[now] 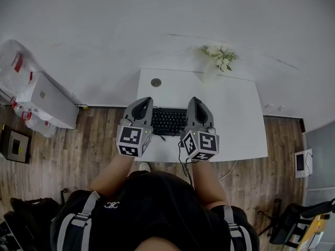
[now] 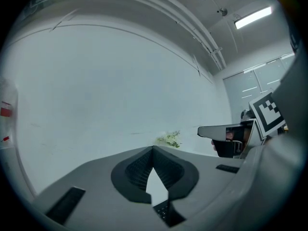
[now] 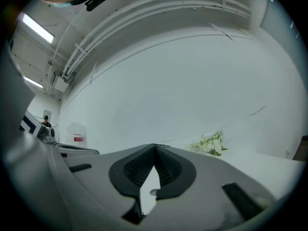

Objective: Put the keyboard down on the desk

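Note:
A black keyboard [image 1: 168, 121] lies on the white desk [image 1: 233, 116], near its front edge. My left gripper [image 1: 143, 101] hangs over the keyboard's left end and my right gripper [image 1: 194, 100] over its right end, so both ends are hidden. Each gripper points level toward the wall. In the left gripper view the jaws [image 2: 153, 148] meet at their tips with nothing between them, and a strip of keys [image 2: 162, 210] shows below. The right gripper view shows its jaws [image 3: 155, 146] shut the same way, empty.
A bunch of white flowers [image 1: 220, 56] stands at the desk's back edge, and a round cable hole [image 1: 156, 82] sits at the back left. A cable [image 1: 183, 163] hangs off the front edge. White boxes and bags [image 1: 44, 101] stand on the floor at left, and a chair [image 1: 296, 224] at lower right.

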Motion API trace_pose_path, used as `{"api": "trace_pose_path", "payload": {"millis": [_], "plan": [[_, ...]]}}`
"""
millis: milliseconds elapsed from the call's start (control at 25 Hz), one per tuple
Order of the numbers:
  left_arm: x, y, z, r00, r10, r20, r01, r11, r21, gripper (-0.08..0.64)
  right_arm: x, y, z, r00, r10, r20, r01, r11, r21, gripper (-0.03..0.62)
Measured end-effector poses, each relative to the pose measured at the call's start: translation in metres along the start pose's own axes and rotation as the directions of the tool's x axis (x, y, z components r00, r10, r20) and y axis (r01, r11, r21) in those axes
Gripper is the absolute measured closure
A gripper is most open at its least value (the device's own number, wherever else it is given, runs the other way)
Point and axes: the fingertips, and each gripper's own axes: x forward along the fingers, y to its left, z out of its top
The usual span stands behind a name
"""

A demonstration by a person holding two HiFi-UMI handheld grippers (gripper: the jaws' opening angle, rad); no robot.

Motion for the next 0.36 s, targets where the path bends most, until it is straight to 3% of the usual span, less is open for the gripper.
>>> {"api": "trace_pose_path", "payload": {"millis": [360], "plan": [[0.0043, 0.0002, -0.0007, 1.0, -0.01, -0.003, 0.01, 1.0, 0.021, 0.559, 0.004, 0.0026, -0.0079, 1.0, -0.007, -0.017, 0.007, 1.0, -0.03, 0.591]]}}
